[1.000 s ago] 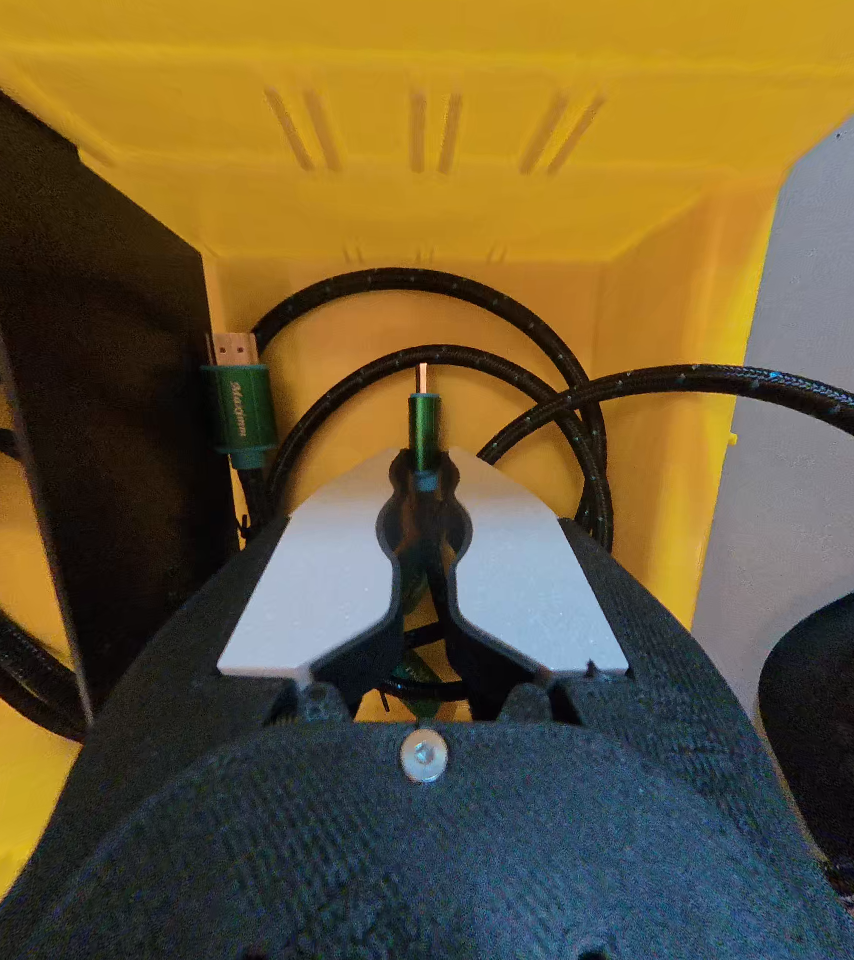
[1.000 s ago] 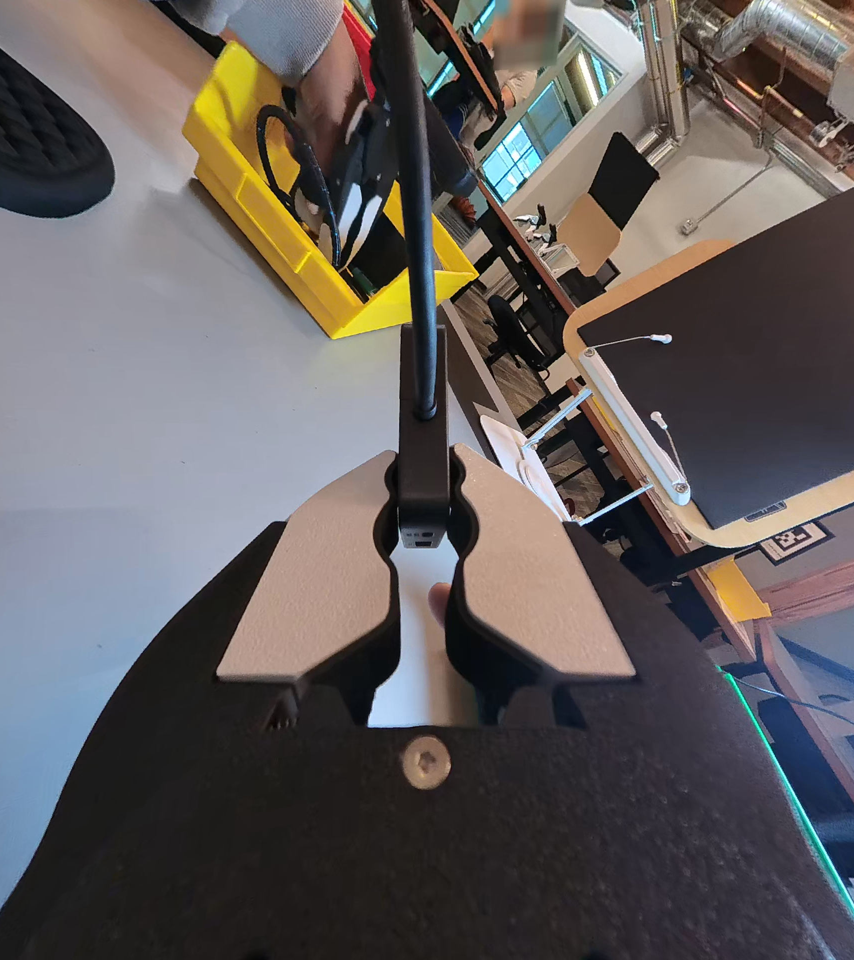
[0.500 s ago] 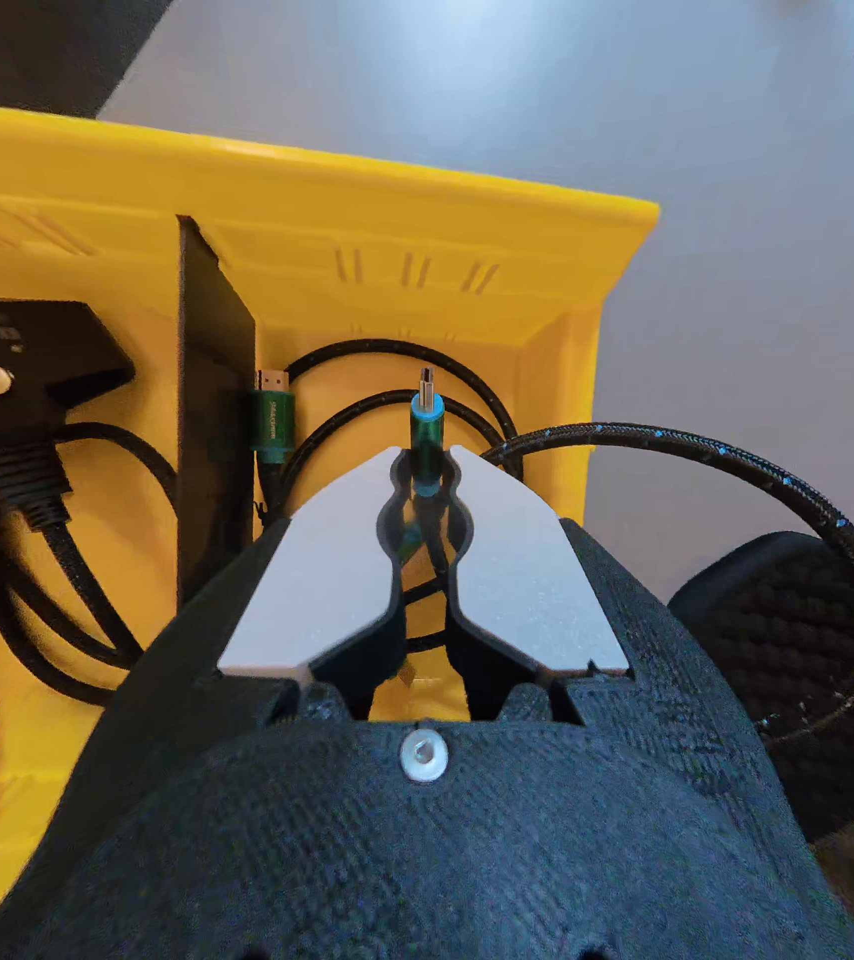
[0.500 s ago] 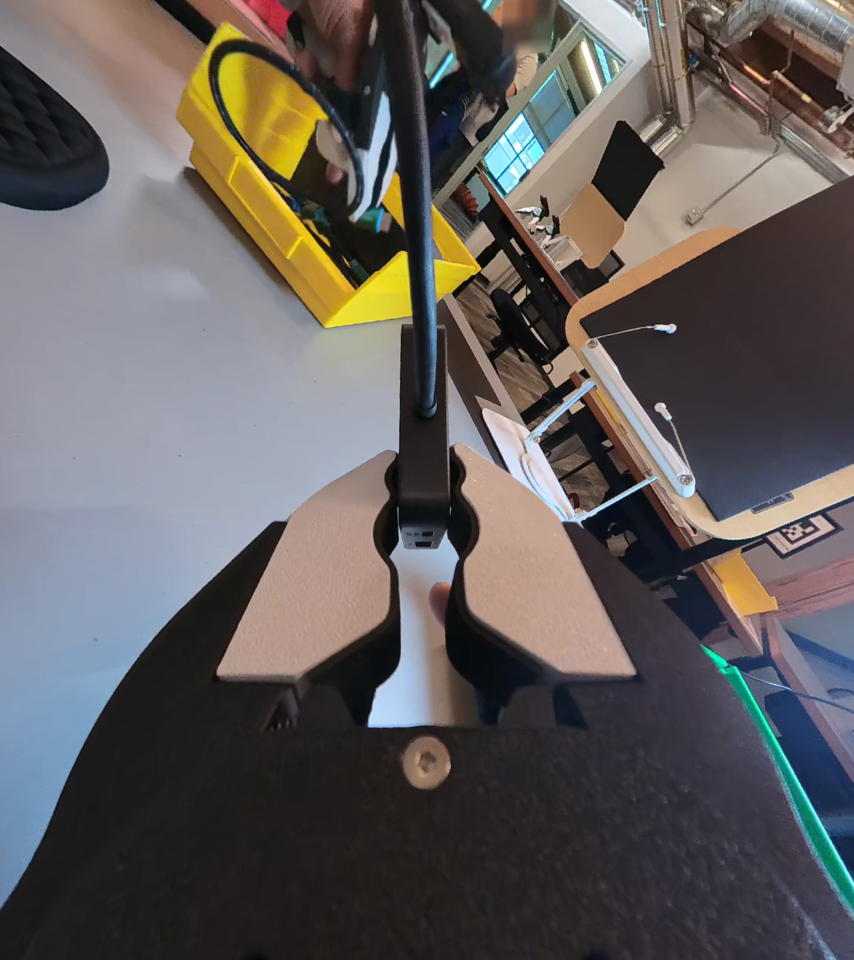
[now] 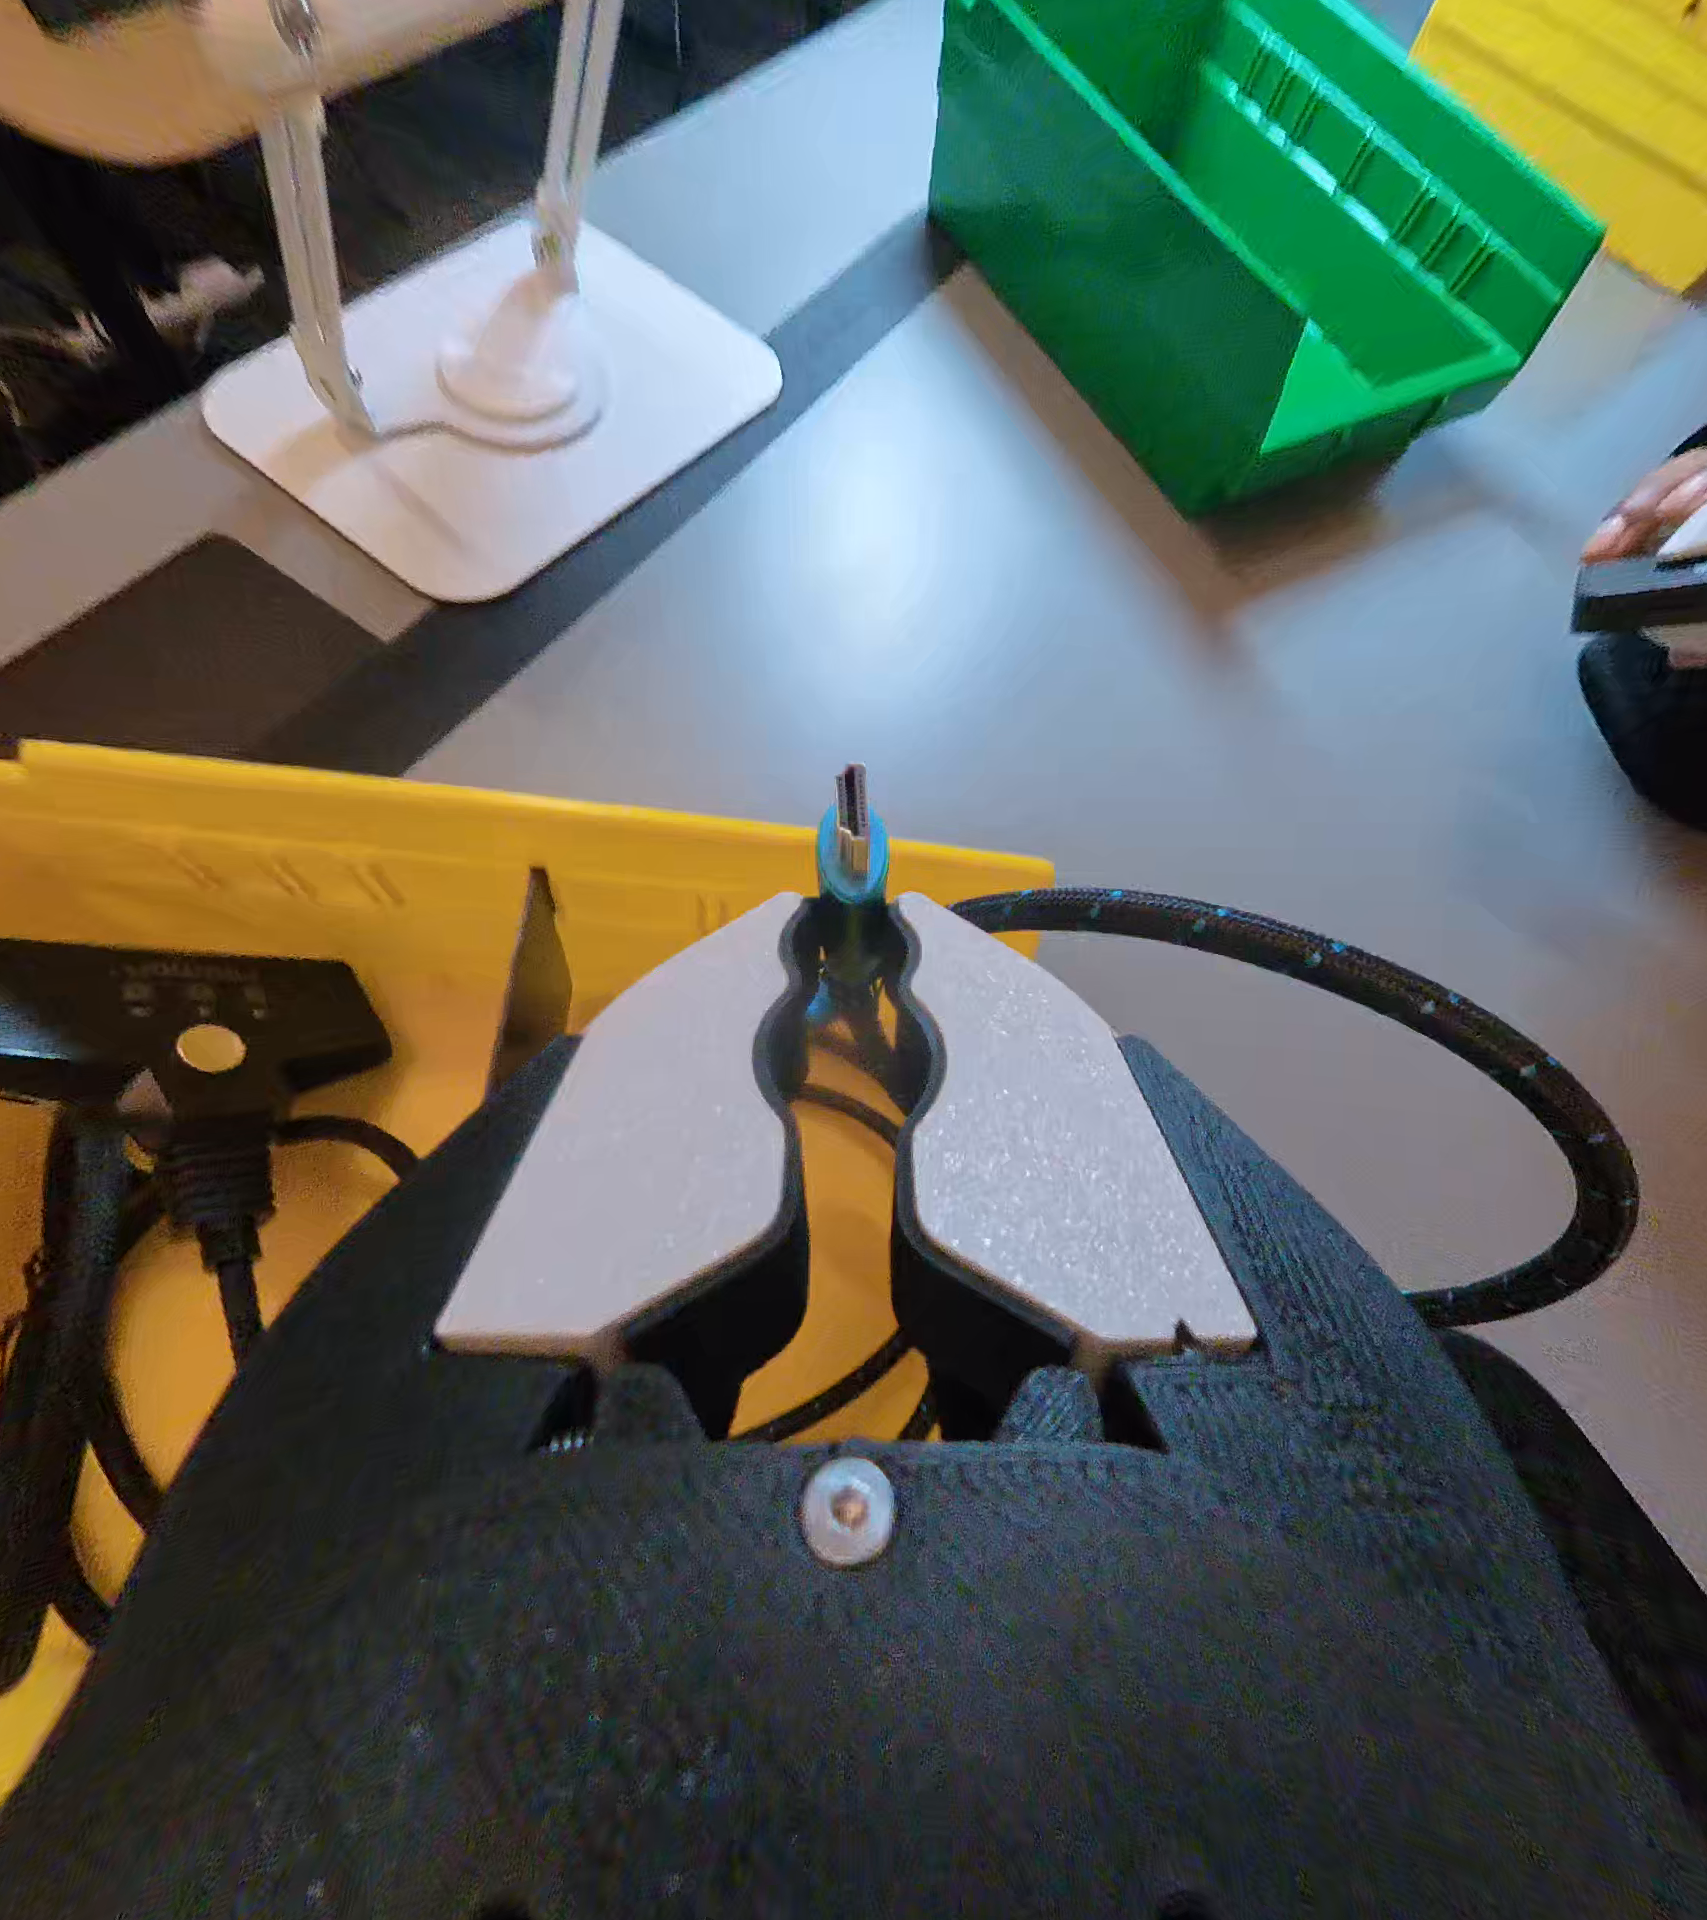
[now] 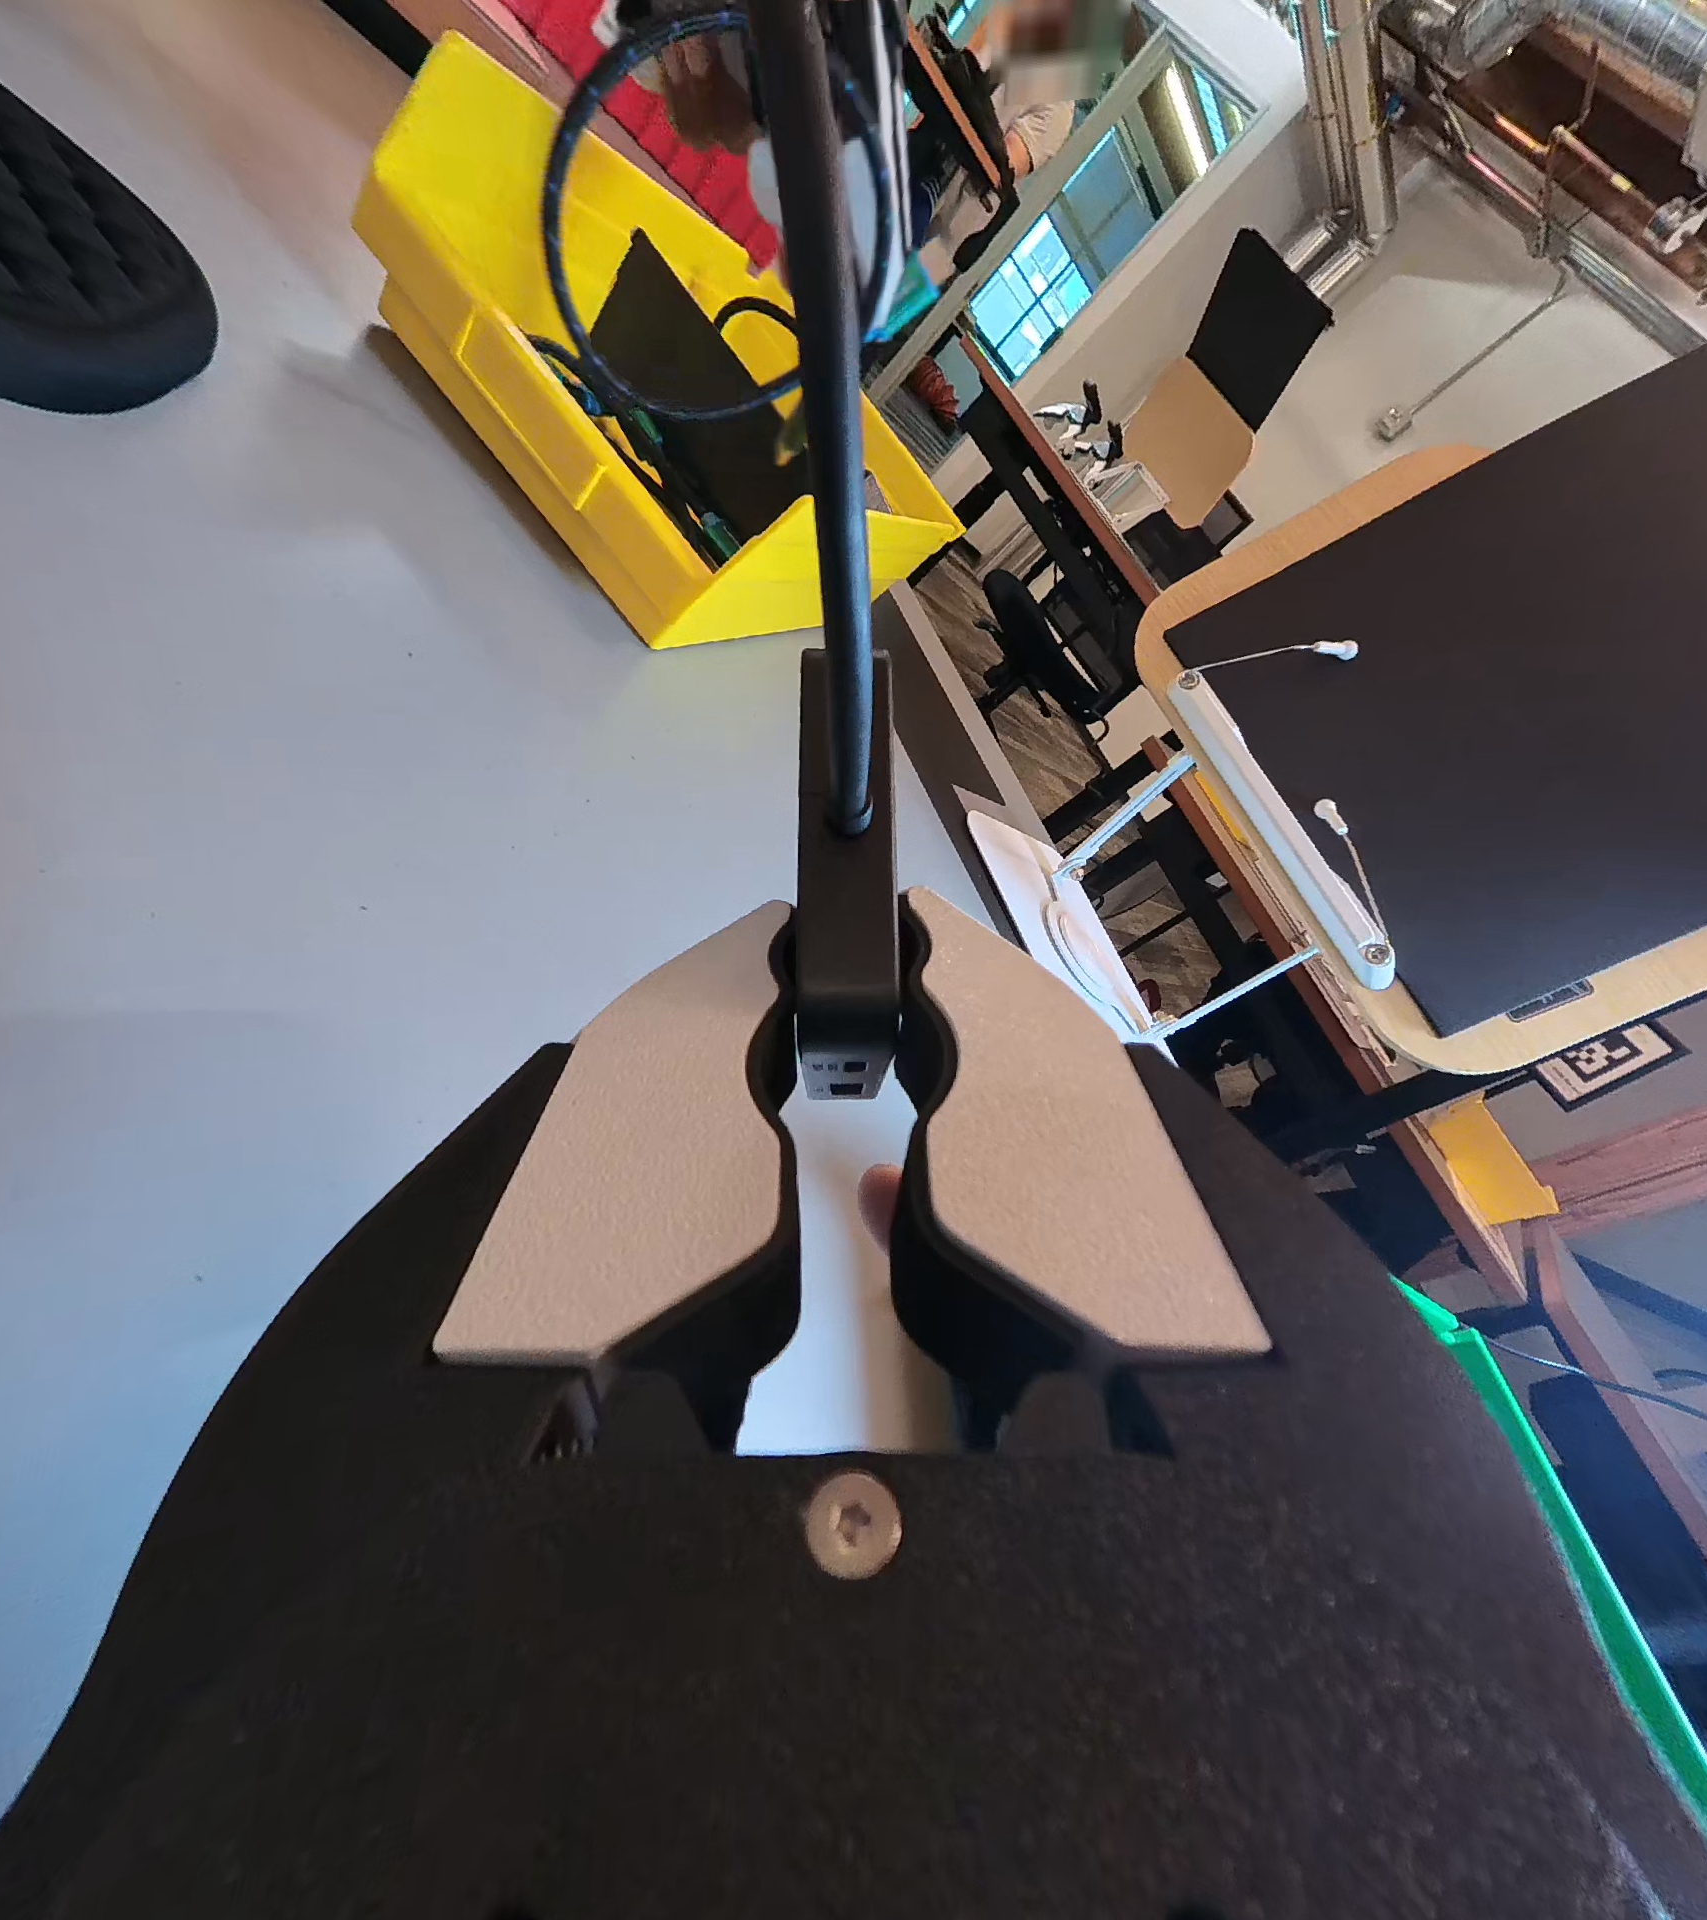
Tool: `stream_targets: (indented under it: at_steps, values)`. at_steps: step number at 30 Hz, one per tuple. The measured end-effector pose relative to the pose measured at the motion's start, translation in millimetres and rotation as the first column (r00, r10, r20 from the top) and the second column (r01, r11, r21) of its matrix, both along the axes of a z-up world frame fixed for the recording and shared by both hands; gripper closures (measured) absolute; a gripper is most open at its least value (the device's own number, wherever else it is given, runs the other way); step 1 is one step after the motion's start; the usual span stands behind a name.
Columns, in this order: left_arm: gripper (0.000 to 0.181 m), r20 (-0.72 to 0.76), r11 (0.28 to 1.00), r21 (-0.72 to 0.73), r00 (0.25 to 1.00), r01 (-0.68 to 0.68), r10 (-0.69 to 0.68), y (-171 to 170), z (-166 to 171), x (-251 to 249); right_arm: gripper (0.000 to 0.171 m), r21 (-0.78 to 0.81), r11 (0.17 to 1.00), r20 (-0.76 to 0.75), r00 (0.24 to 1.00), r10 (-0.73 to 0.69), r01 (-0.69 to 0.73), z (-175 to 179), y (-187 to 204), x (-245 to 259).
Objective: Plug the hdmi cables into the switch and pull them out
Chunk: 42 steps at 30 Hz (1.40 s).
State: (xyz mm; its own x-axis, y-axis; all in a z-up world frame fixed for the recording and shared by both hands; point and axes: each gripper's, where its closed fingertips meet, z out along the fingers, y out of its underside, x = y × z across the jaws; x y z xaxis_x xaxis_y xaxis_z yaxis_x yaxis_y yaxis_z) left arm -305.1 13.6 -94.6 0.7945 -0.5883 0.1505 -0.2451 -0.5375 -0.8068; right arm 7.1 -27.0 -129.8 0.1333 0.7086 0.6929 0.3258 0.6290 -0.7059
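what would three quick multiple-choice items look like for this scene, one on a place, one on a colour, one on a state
1. Where does the second black switch lie?
A. in the yellow bin
B. in the green bin
C. on the white stand base

2. What colour is the collar of the HDMI plug behind its metal tip?
A. red
B. blue
C. white

3. What state is the right gripper in?
A. open, empty
B. shut on a black switch
C. shut on a green bin

Answers: 1 A, it rests on the yellow floor beside the black divider. 2 B, a blue ring shows above the left gripper fingers. 3 B, both fingers press the black body.
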Motion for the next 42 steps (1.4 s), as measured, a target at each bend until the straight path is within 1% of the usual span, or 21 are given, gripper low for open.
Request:
stream_targets:
  at_steps: [2, 4, 5, 6, 8, 9, 11, 12, 14, 18, 20, 24, 28, 30, 32, 34, 37, 38, 39, 40, 42]
  values:
    - [0.169, 0.048, 0.993, 0.121, 0.999, -0.005, -0.001, 4.5, 15.9, 1.0, 0.157, 0.002, 1.0, -0.001, 1.0, -0.001, 0.001, 0.4, 0.2, 0.3]
    - [0.169, 0.072, 0.987, 0.159, 0.997, -0.024, 0.012, 4.8, 16.4, -2.0, 0.157, 0.004, 1.0, -0.003, 1.0, -0.003, 0.003, 1.1, 0.2, 0.8]
    - [0.17, 0.061, 0.991, 0.129, 0.998, -0.038, 0.03, 4.0, 7.0, -5.6, 0.157, 0.003, 1.0, -0.004, 1.0, -0.002, 0.002, 1.5, 0.2, 1.1]
    - [0.169, 0.017, 0.997, 0.063, 0.999, -0.051, 0.05, 1.1, -9.6, -12.2, 0.157, 0.002, 1.0, -0.006, 1.0, -0.002, 0.002, 1.8, 0.1, 1.1]
    - [0.16, -0.101, 0.992, -0.014, 0.987, -0.124, 0.122, -1.7, -37.9, -33.3, 0.157, -0.002, 1.0, -0.006, 1.0, 0.0, 0.0, 1.3, 0.2, 0.8]
    - [0.157, -0.137, 0.987, -0.055, 0.981, -0.15, 0.141, -5.0, -47.8, -41.7, 0.157, -0.004, 1.0, -0.005, 1.0, 0.001, -0.001, 0.5, 0.4, 0.5]
    - [0.153, -0.257, 0.968, -0.127, 0.95, -0.217, 0.179, -12.7, -65.9, -63.7, 0.157, -0.007, 1.0, 0.001, 1.0, 0.0, 0.0, -1.3, 0.7, -0.3]
    - [0.153, -0.33, 0.964, -0.127, 0.926, -0.233, 0.181, -15.0, -70.8, -73.9, 0.157, -0.006, 1.0, 0.003, 1.0, 0.0, 0.0, -2.0, 0.7, -0.6]
    - [0.158, -0.44, 0.963, -0.14, 0.886, -0.23, 0.148, -22.3, -76.8, -85.0, 0.157, -0.006, 1.0, 0.006, 1.0, -0.002, 0.002, -2.7, 0.9, -1.1]
    - [0.158, -0.554, 0.964, -0.12, 0.822, -0.239, 0.135, -26.5, -72.8, -96.2, 0.157, -0.012, 1.0, 0.005, 1.0, -0.004, 0.004, -3.1, 1.6, -1.1]
    - [0.158, -0.589, 0.967, -0.1, 0.797, -0.234, 0.132, -26.9, -67.1, -100.0, 0.157, -0.015, 1.0, 0.009, 1.0, -0.003, 0.003, -4.3, 2.0, -1.4]
    - [0.16, -0.622, 0.969, -0.117, 0.777, -0.218, 0.099, -33.4, -59.6, -98.2, 0.157, -0.015, 1.0, 0.013, 1.0, -0.001, 0.001, -5.1, 1.6, -1.8]
    - [0.156, -0.627, 0.933, -0.277, 0.779, -0.229, 0.005, -51.2, -76.2, -91.8, 0.157, -0.016, 1.0, 0.016, 1.0, 0.0, 0.0, -5.8, 1.4, -2.3]
    - [0.155, -0.643, 0.921, -0.308, 0.765, -0.239, -0.017, -52.1, -84.2, -91.6, 0.157, -0.013, 1.0, 0.015, 1.0, 0.0, 0.0, -5.4, 1.1, -2.1]
    - [0.151, -0.63, 0.901, -0.358, 0.776, -0.247, -0.037, -53.9, -93.5, -87.2, 0.157, -0.013, 1.0, 0.012, 1.0, -0.001, 0.001, -4.4, 1.2, -1.7]
    - [0.149, -0.638, 0.888, -0.385, 0.768, -0.251, -0.06, -54.7, -101.1, -85.2, 0.157, -0.013, 1.0, 0.009, 1.0, -0.003, 0.003, -3.7, 1.7, -1.0]
    - [0.149, -0.684, 0.881, -0.384, 0.726, -0.278, -0.069, -52.5, -109.8, -85.5, 0.157, -0.017, 1.0, 0.009, 1.0, -0.002, 0.002, -3.8, 2.5, -0.4]
    - [0.15, -0.709, 0.878, -0.381, 0.702, -0.291, -0.074, -51.6, -114.2, -87.3, 0.157, -0.019, 1.0, 0.01, 1.0, -0.001, 0.001, -4.3, 2.5, -0.6]
    - [0.153, -0.746, 0.878, -0.368, 0.66, -0.306, -0.082, -50.2, -117.9, -91.1, 0.157, -0.018, 1.0, 0.012, 1.0, -0.001, 0.001, -4.7, 2.5, -0.8]
    - [0.162, -0.783, 0.88, -0.366, 0.611, -0.304, -0.114, -50.6, -121.4, -94.7, 0.157, -0.016, 1.0, 0.014, 1.0, -0.001, 0.001, -4.9, 2.3, -0.8]
    - [0.164, -0.828, 0.894, -0.361, 0.532, -0.265, -0.177, -49.3, -120.1, -96.6, 0.157, -0.011, 1.0, 0.012, 1.0, -0.002, 0.002, -4.0, 1.8, -0.5]
